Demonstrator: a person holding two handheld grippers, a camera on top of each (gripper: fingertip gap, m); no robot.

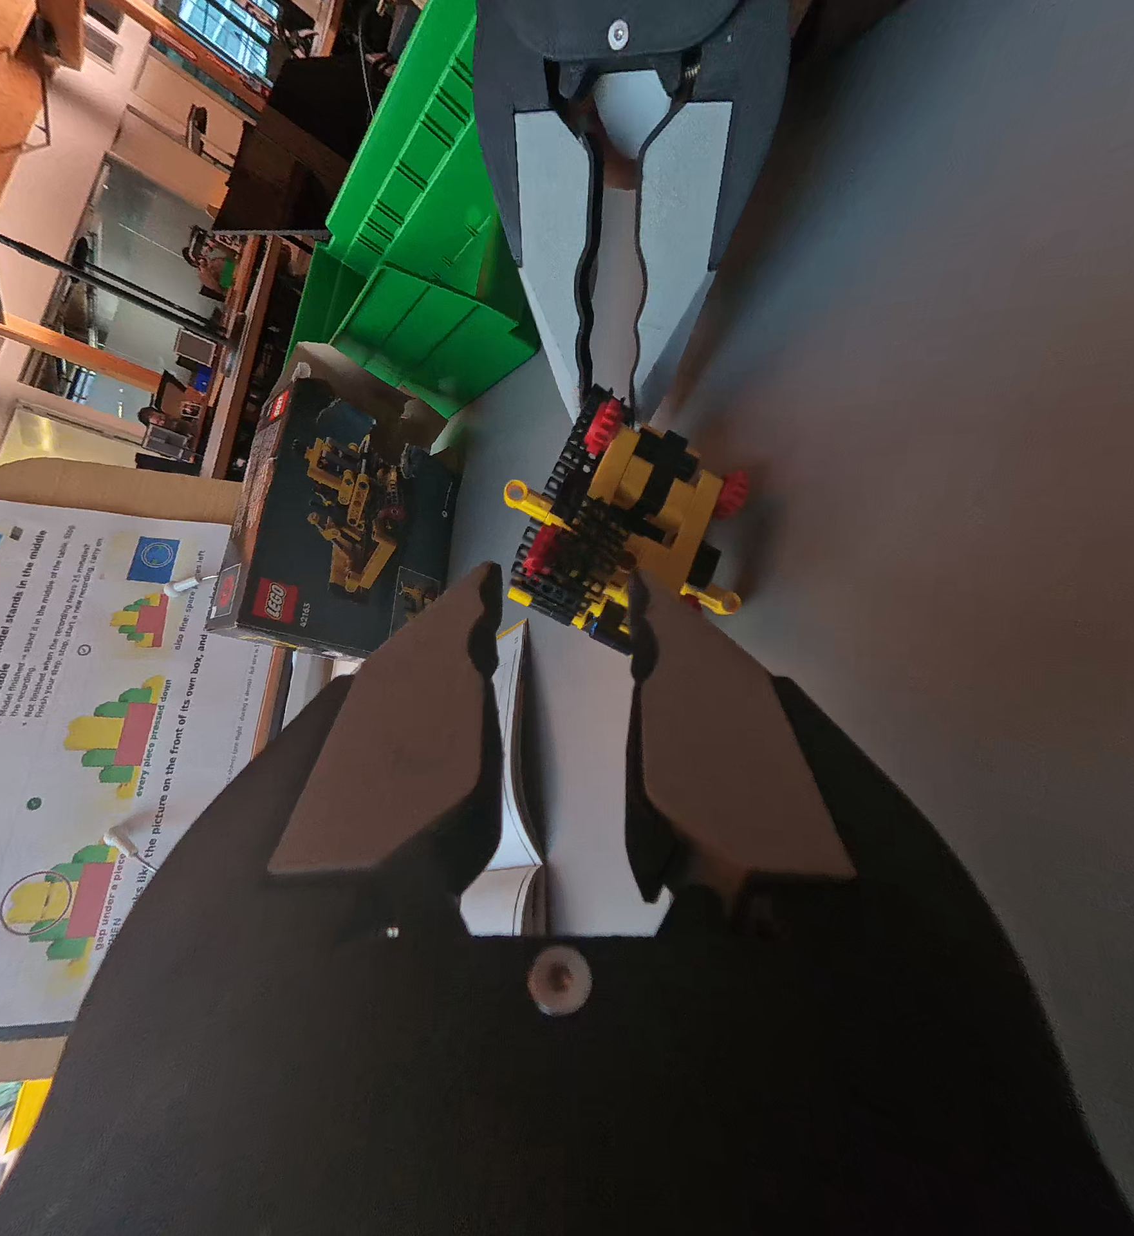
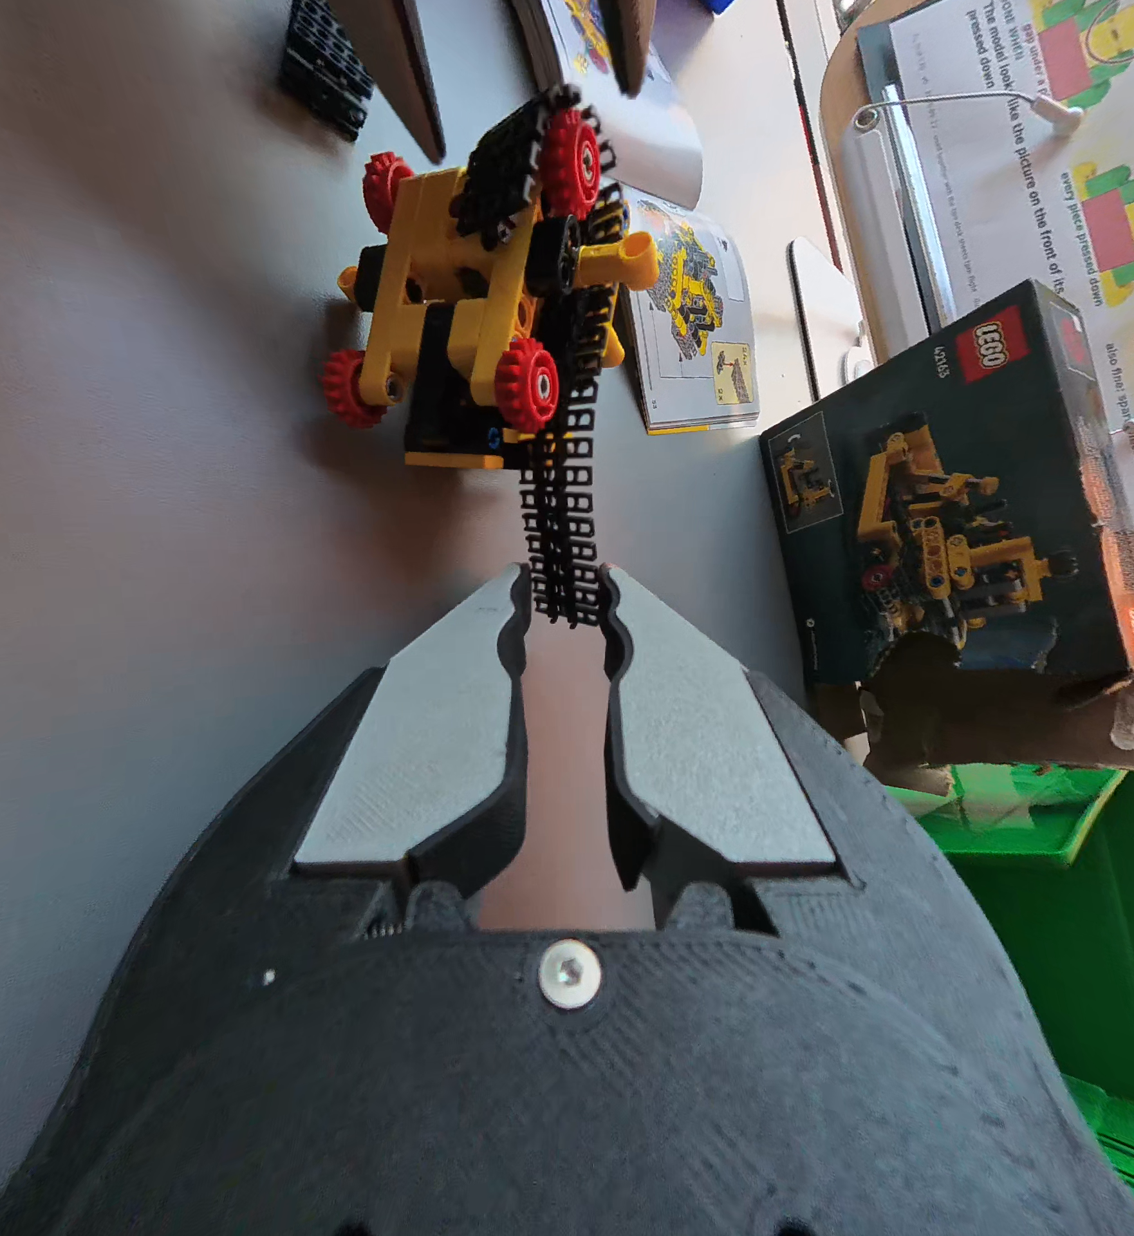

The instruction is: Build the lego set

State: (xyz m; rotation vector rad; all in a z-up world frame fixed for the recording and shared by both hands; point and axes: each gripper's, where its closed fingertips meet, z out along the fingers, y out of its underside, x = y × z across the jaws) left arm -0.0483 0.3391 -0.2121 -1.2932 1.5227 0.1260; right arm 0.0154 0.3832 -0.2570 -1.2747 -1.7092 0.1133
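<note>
Model (image 2: 457, 294) lies on its side on grey table (image 2: 116, 602), mid-scene, red sprockets (image 2: 527, 384) showing. Right gripper (image 2: 561, 588) pinches free end of black track (image 2: 561, 508), jaws pressed on links. Left gripper (image 1: 568, 602) has jaws spread at model's far end, gripping nothing. Booklet (image 2: 691, 321) just right of model, box (image 2: 952, 495) farther right. Step looks like wrapping track round sprockets: keep it taut and square so links seat on teeth, left steadying model.

Right tool (image 2: 561, 588) nearly closed, grey fingers (image 2: 437, 722) pinching a black track end at the tips. Left tool (image 1: 564, 602) spread wide, brown fingers (image 1: 410, 722) apart, gripping nothing, pointed at right tool (image 1: 608, 394) opposite.
</note>
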